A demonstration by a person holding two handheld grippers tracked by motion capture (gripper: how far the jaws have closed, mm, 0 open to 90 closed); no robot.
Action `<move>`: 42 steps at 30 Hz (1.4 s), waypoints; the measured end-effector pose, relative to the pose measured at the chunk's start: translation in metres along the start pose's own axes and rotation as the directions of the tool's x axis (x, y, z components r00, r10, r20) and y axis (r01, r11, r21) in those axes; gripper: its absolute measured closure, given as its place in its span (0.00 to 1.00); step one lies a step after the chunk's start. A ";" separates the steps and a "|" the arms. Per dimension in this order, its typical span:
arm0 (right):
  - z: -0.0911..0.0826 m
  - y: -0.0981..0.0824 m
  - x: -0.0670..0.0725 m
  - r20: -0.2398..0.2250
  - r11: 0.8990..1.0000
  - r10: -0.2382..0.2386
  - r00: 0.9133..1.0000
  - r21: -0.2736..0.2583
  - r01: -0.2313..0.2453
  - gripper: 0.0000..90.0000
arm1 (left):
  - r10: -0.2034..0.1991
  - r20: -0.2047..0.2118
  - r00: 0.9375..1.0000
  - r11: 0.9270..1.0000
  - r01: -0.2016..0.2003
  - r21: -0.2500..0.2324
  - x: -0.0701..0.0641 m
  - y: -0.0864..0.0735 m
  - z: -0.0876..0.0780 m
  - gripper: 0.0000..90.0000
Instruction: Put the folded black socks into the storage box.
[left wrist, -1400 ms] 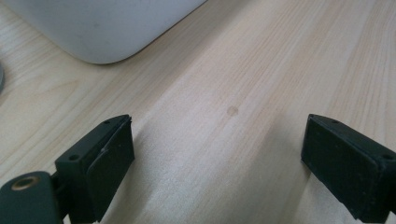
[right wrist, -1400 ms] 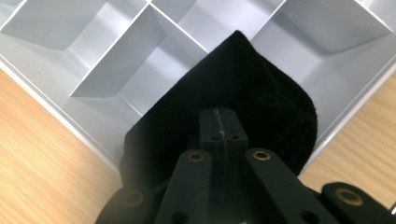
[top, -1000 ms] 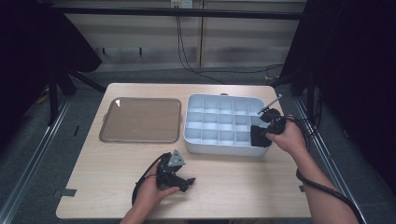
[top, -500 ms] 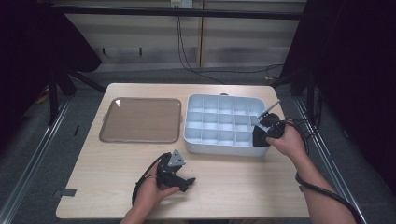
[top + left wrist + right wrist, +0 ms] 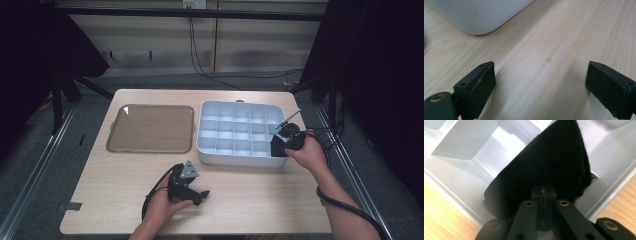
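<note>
At the near right corner of the white divided tray [image 5: 239,131], a piece of black cloth [image 5: 549,172] hangs down into one of the compartments. It is a soft, fuzzy fabric, very dark, with a fine hairy edge, and in the right gripper view it rises to a rounded point, while its lower part spreads wide over the white walls of the compartment. The fingers of the right gripper [image 5: 543,195] are clenched tightly together on the lower edge of this cloth, with almost no gap between them, so the cloth is grasped there. In the high view the same gripper sits at the right end of the tray's near wall, with the person's right hand [image 5: 310,156] behind it. The left gripper [image 5: 541,82] rests low over the wooden worktop [image 5: 554,45], near the front edge and a little in front of the tray's left corner. Its fingers [image 5: 480,86] are released and stand wide apart; only bare wood lies between them, and they hold nothing.
</note>
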State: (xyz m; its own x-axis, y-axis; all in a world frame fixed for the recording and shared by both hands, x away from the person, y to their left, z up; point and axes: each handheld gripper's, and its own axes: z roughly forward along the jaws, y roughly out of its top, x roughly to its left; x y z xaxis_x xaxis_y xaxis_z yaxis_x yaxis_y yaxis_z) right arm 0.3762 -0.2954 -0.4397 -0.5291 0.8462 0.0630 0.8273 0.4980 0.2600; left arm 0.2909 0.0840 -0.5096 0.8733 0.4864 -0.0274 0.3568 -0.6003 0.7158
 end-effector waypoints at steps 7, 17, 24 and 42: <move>0.003 0.001 0.002 0.014 1.000 -0.005 1.000 0.021 0.005 1.00 | 0.001 0.000 1.000 1.000 -0.001 0.000 0.000 0.000 0.000 0.10; 0.009 0.003 0.003 0.030 0.999 -0.024 0.999 0.045 0.023 1.00 | 0.000 0.000 1.000 1.000 0.000 0.000 0.000 0.000 0.000 0.10; 0.011 0.003 0.004 0.037 0.999 -0.029 0.999 0.046 0.027 1.00 | 0.000 0.001 1.000 1.000 0.000 0.000 0.000 0.000 0.000 0.10; 0.012 0.004 0.004 0.040 0.998 -0.031 0.999 0.051 0.029 1.00 | 0.000 0.000 1.000 1.000 0.000 0.000 0.000 0.000 0.000 0.10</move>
State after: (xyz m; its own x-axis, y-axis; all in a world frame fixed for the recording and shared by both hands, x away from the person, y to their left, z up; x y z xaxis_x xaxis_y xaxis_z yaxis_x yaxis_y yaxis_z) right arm 0.3792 -0.2876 -0.4500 -0.5467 0.8372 0.0161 0.8201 0.5315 0.2120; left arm 0.2909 0.0840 -0.5096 0.8735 0.4861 -0.0272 0.3566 -0.6007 0.7155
